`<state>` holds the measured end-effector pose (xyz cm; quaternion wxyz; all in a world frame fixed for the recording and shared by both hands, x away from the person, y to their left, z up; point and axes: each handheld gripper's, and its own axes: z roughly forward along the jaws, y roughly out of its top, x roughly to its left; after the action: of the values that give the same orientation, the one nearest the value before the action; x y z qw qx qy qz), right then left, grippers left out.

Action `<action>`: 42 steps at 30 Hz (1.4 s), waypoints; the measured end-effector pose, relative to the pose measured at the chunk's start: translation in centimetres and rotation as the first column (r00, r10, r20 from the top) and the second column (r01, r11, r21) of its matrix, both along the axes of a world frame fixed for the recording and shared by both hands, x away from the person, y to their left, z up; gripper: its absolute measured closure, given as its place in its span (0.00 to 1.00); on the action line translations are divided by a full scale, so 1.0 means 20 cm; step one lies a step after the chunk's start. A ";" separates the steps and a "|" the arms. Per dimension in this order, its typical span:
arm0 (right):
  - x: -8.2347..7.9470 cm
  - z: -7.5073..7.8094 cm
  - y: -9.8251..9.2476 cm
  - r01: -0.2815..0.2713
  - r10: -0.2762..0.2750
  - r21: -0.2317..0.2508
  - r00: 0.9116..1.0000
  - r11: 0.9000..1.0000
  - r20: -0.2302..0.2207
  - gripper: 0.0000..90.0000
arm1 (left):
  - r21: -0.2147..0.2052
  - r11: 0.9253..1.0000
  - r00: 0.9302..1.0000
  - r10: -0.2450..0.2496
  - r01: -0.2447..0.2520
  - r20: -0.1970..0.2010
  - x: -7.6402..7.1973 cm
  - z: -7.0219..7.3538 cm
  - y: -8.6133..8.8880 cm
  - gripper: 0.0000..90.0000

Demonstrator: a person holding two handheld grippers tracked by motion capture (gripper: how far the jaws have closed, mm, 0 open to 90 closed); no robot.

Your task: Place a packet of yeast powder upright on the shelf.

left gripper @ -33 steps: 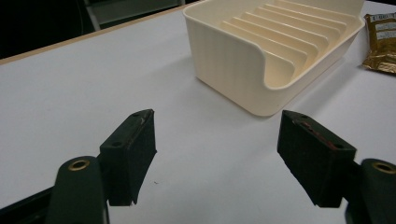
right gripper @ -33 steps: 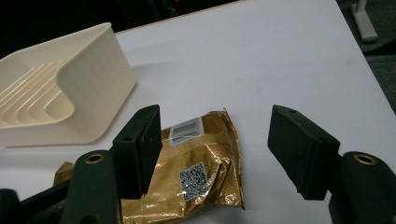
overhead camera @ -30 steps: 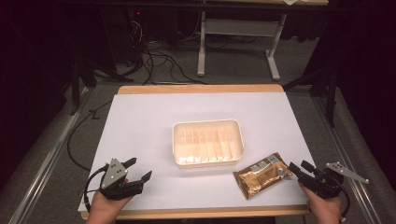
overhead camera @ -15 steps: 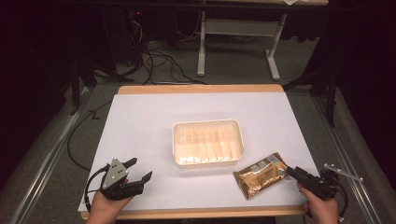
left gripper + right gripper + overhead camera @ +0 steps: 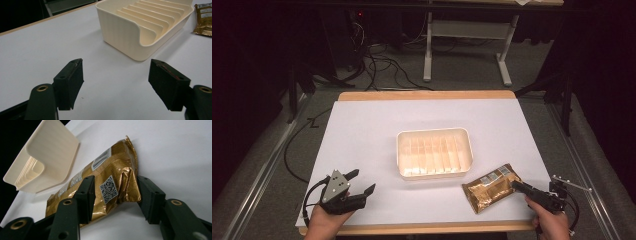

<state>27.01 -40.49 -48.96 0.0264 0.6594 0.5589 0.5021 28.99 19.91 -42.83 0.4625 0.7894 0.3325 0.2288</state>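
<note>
A gold foil packet [image 5: 489, 187] with QR labels lies flat on the white table, just right of and nearer than a cream ribbed tray [image 5: 434, 132]. My right gripper [image 5: 516, 186] reaches the packet's near end from the right. In the right gripper view its jaws have just been closing, and the pads now touch both long sides of the packet [image 5: 112, 170], which creases at the right pad. The tray [image 5: 50, 150] stands behind it. My left gripper [image 5: 363, 180] rests at the front left, open with nothing between its jaws, facing the tray [image 5: 120, 32].
The white table top [image 5: 362, 130] has a wooden edge at front and back. Cables and metal table legs [image 5: 428, 50] lie on the dark floor beyond. A corner of the packet [image 5: 203, 17] shows past the tray in the left gripper view.
My right gripper has dropped slightly and moved left onto the packet's end, with its jaws narrowing around it. The left gripper, tray and packet have stayed where they were.
</note>
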 end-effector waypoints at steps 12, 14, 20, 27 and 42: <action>-0.01 0.06 0.02 0.015 -0.011 -0.054 0.998 0.998 0.069 0.91 | 0.005 1.000 1.000 -0.002 0.002 0.002 0.00 0.00 0.00 0.32; -0.02 0.07 0.03 0.015 -0.010 -0.060 0.997 0.998 0.081 0.93 | 0.005 1.000 1.000 -0.003 0.003 0.002 0.00 0.00 0.00 0.32; -0.05 0.18 0.08 0.019 0.005 -0.119 0.980 0.993 0.199 0.98 | 0.006 1.000 1.000 -0.003 0.003 0.003 0.00 0.00 0.00 0.32; -0.07 0.26 0.12 0.028 0.017 -0.151 0.957 0.988 0.288 0.99 | 0.007 1.000 1.000 0.001 -0.001 0.004 -0.01 0.00 0.01 0.32; -0.09 0.41 0.15 0.061 0.018 -0.162 0.894 0.985 0.448 1.00 | 0.002 0.999 0.999 0.046 -0.046 0.008 -0.05 0.00 0.08 0.32</action>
<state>25.26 -37.58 -40.85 0.2164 0.5274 0.5716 0.5902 27.98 21.43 -42.78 0.4574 0.7812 0.3485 0.2430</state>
